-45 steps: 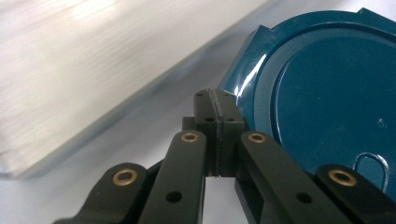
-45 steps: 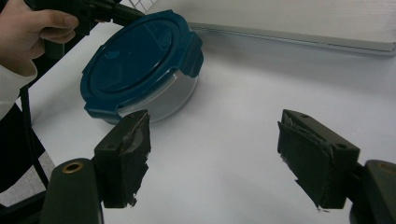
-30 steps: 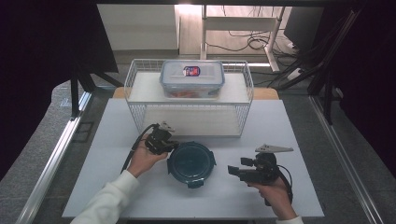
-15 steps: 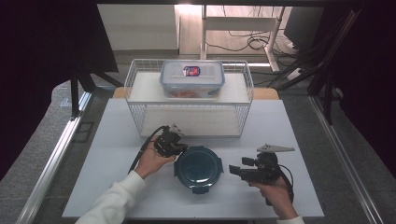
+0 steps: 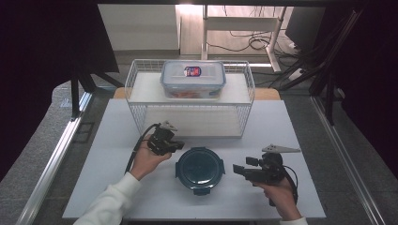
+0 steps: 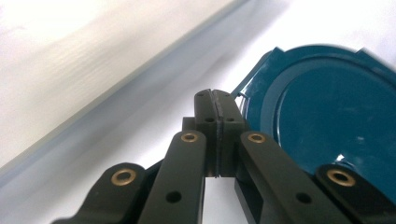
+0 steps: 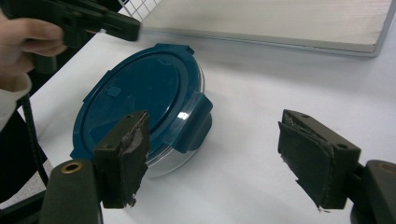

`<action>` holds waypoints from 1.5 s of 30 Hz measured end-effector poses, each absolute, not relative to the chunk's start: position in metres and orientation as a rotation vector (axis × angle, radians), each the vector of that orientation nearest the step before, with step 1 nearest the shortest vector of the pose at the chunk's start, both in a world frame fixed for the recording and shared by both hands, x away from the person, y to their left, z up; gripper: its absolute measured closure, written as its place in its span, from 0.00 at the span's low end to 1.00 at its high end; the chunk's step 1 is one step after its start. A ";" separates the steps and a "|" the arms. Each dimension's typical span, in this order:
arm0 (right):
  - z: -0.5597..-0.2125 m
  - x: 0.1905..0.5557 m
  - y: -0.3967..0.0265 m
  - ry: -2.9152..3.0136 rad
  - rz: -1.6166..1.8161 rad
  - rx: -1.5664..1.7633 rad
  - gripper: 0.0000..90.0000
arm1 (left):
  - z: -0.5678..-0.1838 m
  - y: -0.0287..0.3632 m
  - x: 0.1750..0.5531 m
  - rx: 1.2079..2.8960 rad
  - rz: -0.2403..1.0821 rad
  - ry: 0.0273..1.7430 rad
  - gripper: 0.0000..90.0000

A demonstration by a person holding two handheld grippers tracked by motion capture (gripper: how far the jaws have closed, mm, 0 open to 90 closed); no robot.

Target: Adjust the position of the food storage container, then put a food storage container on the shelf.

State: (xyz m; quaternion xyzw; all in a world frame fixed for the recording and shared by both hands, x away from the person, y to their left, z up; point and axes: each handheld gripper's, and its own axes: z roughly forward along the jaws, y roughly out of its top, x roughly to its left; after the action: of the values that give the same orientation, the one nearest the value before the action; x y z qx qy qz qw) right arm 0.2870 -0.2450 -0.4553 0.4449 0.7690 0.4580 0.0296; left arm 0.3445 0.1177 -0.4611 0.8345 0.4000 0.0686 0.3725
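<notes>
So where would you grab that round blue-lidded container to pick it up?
Probably across the round container itself, jaws either side of its clear wall just under the teal lid, coming in from the right gripper, whose open jaws already face it. The lid's latch tabs stick out, so I'd grip between them, where the rounded wall is smooth.

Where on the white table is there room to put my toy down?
The table is bare at its near left corner, beside the sleeve, and along its right edge past the basket. The strip between basket and round box is narrow. The middle is crowded: the box sits between the left hand-held gripper and the right one.
</notes>
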 end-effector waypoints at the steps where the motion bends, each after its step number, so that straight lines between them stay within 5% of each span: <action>1: -0.455 0.287 -0.245 2.370 1.411 1.373 0.28 | -0.458 0.122 0.342 2.124 0.169 1.031 1.00; 6: -0.455 0.287 -0.244 2.371 1.409 1.368 0.27 | -0.448 0.139 0.325 2.042 0.116 1.051 0.93; 8: -0.455 0.287 -0.243 2.373 1.412 1.361 0.27 | -0.445 0.145 0.316 2.013 0.120 1.069 0.82; 11: -0.455 0.286 -0.241 2.380 1.402 1.356 0.25 | -0.443 0.153 0.303 1.977 0.088 1.092 0.49; 15: -0.454 0.285 -0.239 2.383 1.396 1.352 0.25 | -0.441 0.161 0.286 1.957 0.092 1.104 0.35; 45: -0.450 0.282 -0.233 2.398 1.413 1.353 0.23 | -0.454 0.182 0.263 1.868 0.043 1.186 0.17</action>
State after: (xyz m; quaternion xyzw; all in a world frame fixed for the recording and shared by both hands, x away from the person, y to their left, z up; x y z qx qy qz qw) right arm 0.2820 -0.2334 -0.4504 0.4371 0.7746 0.4565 0.0235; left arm 0.2626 0.1815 -0.4539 0.7548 0.4791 0.0174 0.4477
